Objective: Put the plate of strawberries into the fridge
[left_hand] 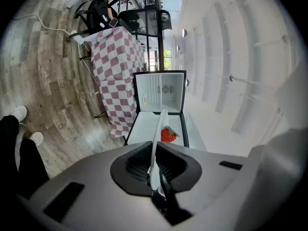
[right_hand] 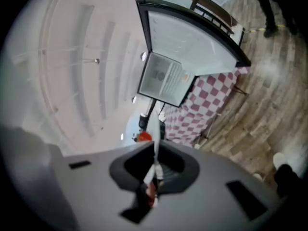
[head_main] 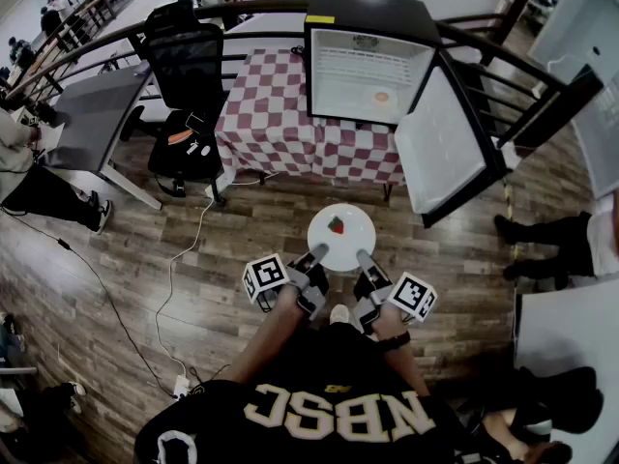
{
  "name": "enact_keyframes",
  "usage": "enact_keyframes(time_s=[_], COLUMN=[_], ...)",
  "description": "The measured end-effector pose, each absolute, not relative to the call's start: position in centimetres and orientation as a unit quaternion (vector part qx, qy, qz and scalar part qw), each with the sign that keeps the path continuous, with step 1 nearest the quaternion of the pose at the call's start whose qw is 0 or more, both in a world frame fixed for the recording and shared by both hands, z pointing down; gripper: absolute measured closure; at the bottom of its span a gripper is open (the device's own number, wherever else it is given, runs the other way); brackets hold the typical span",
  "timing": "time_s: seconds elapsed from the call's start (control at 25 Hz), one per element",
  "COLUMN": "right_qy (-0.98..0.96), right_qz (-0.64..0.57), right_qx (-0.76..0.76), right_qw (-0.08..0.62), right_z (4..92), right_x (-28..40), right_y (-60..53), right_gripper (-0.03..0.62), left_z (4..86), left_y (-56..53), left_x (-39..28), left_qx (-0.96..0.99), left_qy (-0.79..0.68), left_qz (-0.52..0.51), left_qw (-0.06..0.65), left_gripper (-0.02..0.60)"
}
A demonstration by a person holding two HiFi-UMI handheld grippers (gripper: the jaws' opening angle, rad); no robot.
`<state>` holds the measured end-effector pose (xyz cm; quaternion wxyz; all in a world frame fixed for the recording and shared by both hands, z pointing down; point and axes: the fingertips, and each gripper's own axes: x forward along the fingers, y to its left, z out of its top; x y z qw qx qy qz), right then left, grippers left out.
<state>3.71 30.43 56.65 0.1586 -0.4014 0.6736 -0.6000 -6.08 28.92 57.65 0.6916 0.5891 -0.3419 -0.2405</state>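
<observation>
A white plate [head_main: 346, 238] with one red strawberry [head_main: 336, 225] hangs above the wooden floor, in front of me. My left gripper [head_main: 317, 253] is shut on the plate's near left rim, and my right gripper [head_main: 366, 257] is shut on its near right rim. In the left gripper view the plate [left_hand: 158, 138] shows edge-on between the jaws, with the strawberry [left_hand: 168, 134] beyond. The right gripper view likewise has the rim [right_hand: 154, 129] in the jaws, strawberry [right_hand: 143, 137] to the left. Ahead, the black fridge [head_main: 368, 17] stands open on a checked table, door [head_main: 445, 143] swung right.
The red-and-white checked tablecloth [head_main: 276, 114] hangs to the floor under the fridge. A small orange item [head_main: 380, 97] lies inside the fridge. A black chair [head_main: 189, 66] and a grey table [head_main: 92, 114] stand to the left. A bystander's legs [head_main: 551, 245] are at the right; a cable [head_main: 174, 278] crosses the floor.
</observation>
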Motion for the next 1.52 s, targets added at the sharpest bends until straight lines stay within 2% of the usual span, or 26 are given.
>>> enact_keyframes(time_s=[0.56, 0.84, 1.24, 1.52], right_qy=[0.674, 0.664, 0.672, 0.693], right_qz=[-0.604, -0.607, -0.599, -0.595], right_qx=[-0.393, -0.390, -0.395, -0.368], right_qw=[0.162, 0.196, 0.183, 0.174], right_z=[56.8, 56.9, 57.4, 57.9], right_x=[4.8, 8.0, 13.4, 12.1], right_y=[30.0, 30.0, 30.1, 29.1], right_gripper=[0.559, 0.559, 0.557, 0.557], left_z=[57.3, 57.2, 58.2, 59.0], left_y=[28.7, 28.3, 28.7, 28.6], left_x=[-5.1, -1.8, 3.6, 2.4], left_qx=[0.599, 0.615, 0.618, 0.606], left_qy=[-0.350, -0.344, -0.347, -0.373], left_qz=[-0.233, -0.228, -0.216, -0.231], left_qw=[0.681, 0.672, 0.672, 0.664], left_gripper=[0.548, 0.548, 0.548, 0.548])
